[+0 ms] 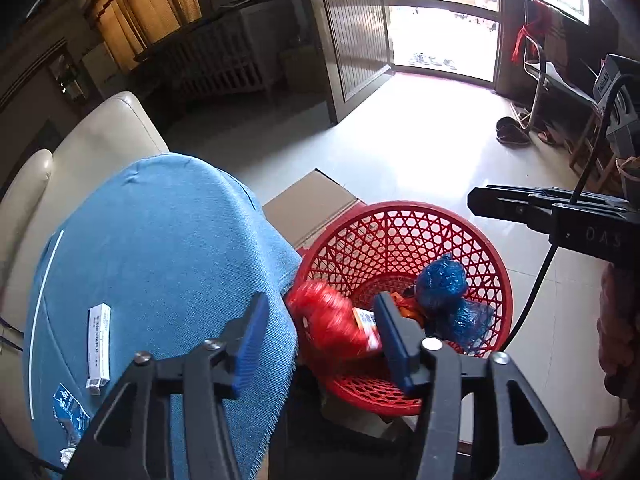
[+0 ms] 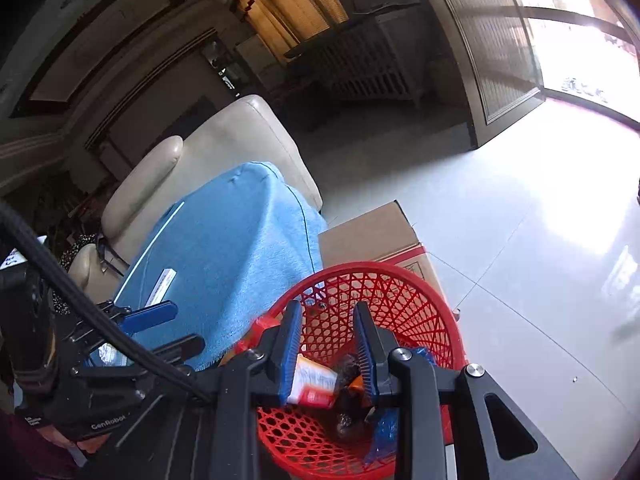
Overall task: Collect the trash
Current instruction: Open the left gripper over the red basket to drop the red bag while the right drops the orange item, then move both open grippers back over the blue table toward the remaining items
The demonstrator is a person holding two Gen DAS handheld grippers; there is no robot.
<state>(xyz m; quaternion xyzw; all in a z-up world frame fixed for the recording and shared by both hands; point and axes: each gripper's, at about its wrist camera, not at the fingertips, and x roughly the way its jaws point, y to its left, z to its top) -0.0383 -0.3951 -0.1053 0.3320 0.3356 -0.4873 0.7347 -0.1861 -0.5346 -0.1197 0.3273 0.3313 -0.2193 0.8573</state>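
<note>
A red mesh basket (image 1: 404, 236) (image 2: 400, 292) stands beside a table under a blue cloth (image 1: 168, 248) (image 2: 232, 232). My left gripper (image 1: 322, 334) (image 2: 170, 330) is over the basket's near rim, jaws apart. A blurred, crumpled red packet (image 1: 328, 320) sits between them, clear of the left pad. My right gripper (image 2: 328, 344) (image 1: 474, 202) hangs over the basket, shut, with nothing seen in its tips. Blue crumpled bags (image 1: 442, 280), an orange scrap and a white-red packet (image 2: 316, 384) lie inside. A slim white box (image 1: 99, 344) (image 2: 162, 284) and a blue-white wrapper (image 1: 70, 408) lie on the cloth.
A cardboard box (image 1: 316, 200) (image 2: 372, 232) stands behind the basket. A cream sofa (image 1: 112, 136) (image 2: 224, 148) is past the table. Pale tiled floor (image 1: 420, 148) runs to an open door; shoes (image 1: 512, 132) and a bench are at the right wall.
</note>
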